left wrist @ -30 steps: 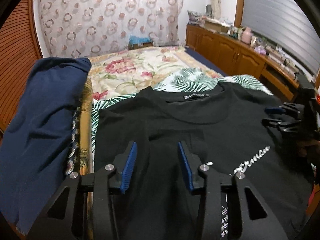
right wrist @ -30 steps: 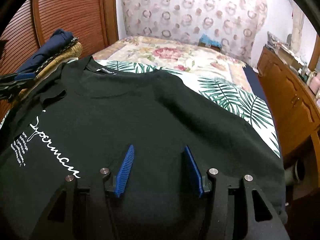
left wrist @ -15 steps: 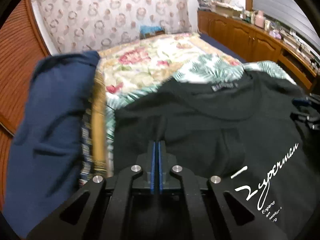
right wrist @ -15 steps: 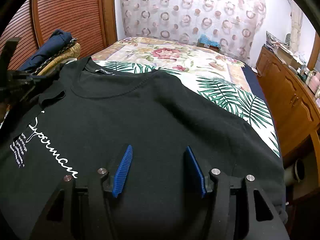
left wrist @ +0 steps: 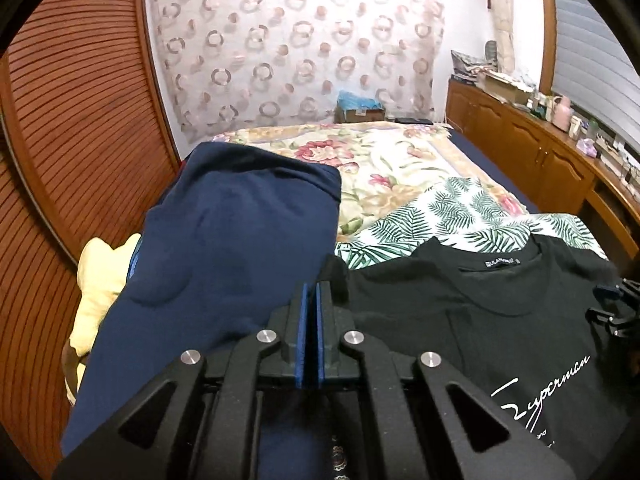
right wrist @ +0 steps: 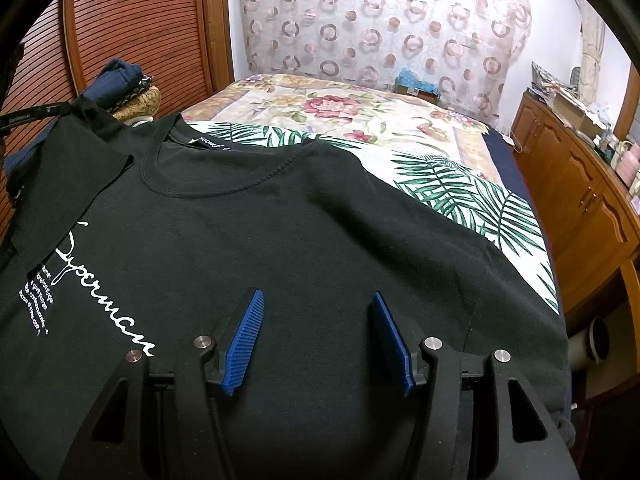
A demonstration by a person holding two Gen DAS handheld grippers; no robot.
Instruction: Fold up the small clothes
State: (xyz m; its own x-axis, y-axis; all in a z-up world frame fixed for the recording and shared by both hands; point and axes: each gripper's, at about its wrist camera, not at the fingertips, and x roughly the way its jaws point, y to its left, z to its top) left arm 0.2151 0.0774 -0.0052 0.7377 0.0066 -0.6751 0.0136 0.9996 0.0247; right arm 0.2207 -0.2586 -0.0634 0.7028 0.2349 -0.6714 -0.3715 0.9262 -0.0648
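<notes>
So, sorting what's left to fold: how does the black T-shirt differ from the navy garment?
The black T-shirt lies spread flat with white lettering; the navy garment is plain and heaped on other cloth. The left gripper has its jaws shut on the T-shirt's sleeve; nothing holds the navy garment. Both are dark fabric.

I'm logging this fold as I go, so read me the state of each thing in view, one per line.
black T-shirt: spread flat, front up, one sleeve lifted over its chest.
left gripper: shut on the sleeve.
right gripper: open, over the shirt, gripping nothing.
navy garment: folded, on the stack beside the shirt.
leaf-print sheet: spread under the shirt.
</notes>
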